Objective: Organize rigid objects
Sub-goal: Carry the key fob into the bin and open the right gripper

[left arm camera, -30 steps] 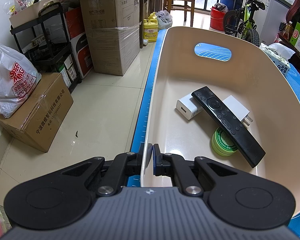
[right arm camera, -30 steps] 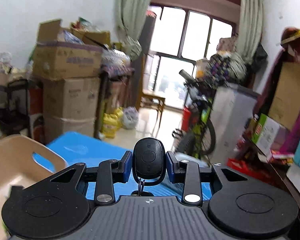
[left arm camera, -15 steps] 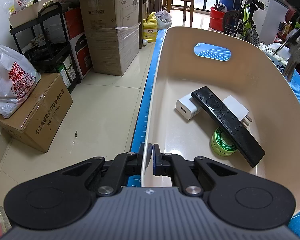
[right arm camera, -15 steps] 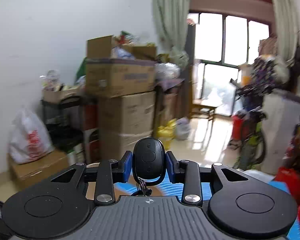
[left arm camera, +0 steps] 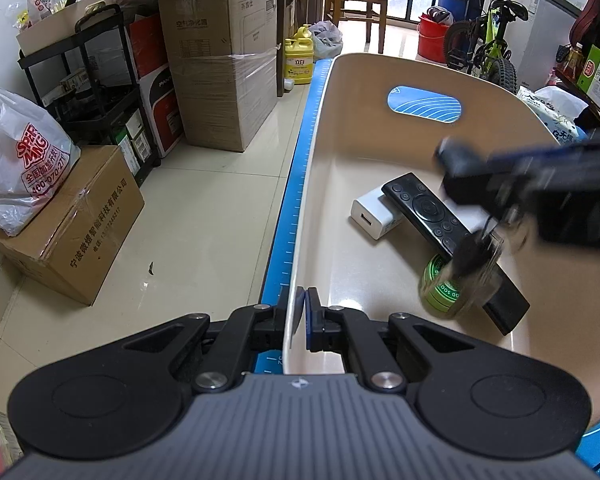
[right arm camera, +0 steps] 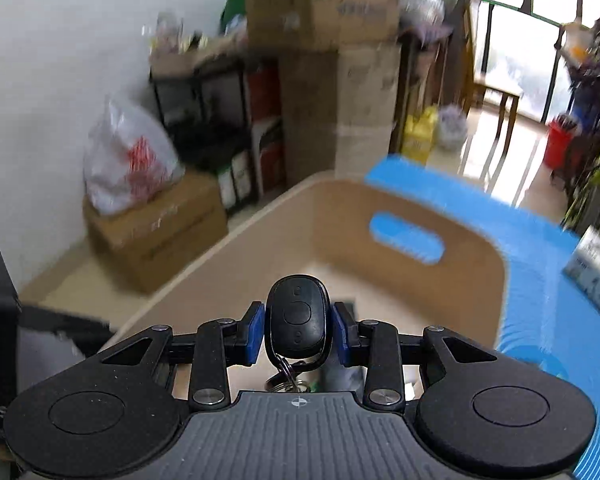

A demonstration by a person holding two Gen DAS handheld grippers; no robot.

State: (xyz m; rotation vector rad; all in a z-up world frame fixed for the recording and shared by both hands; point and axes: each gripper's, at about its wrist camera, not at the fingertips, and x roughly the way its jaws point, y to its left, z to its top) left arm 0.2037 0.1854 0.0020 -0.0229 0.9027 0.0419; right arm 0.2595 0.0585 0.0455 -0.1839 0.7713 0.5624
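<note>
A beige bin (left arm camera: 380, 148) lies on a blue mat. Inside it are a black remote (left arm camera: 428, 212), a white charger (left arm camera: 374, 214) and a green round tin (left arm camera: 440, 292). My left gripper (left arm camera: 302, 316) is shut on the bin's near rim. My right gripper (right arm camera: 298, 330) is shut on a black key fob (right arm camera: 298, 320) with a key ring hanging below. In the left wrist view the right gripper (left arm camera: 464, 168) is blurred, over the bin above the remote, keys (left arm camera: 476, 252) dangling over the tin.
Cardboard boxes (left arm camera: 228, 80), a black shelf cart (left arm camera: 100, 92) and a white plastic bag (left arm camera: 20, 160) stand on the tiled floor to the left. A bicycle (left arm camera: 484, 48), a red bucket and a chair are at the back. The blue mat (right arm camera: 540, 280) extends right of the bin.
My right gripper has swung left and down with the key fob, coming over the bin's inside. My left gripper has stayed shut on the rim.
</note>
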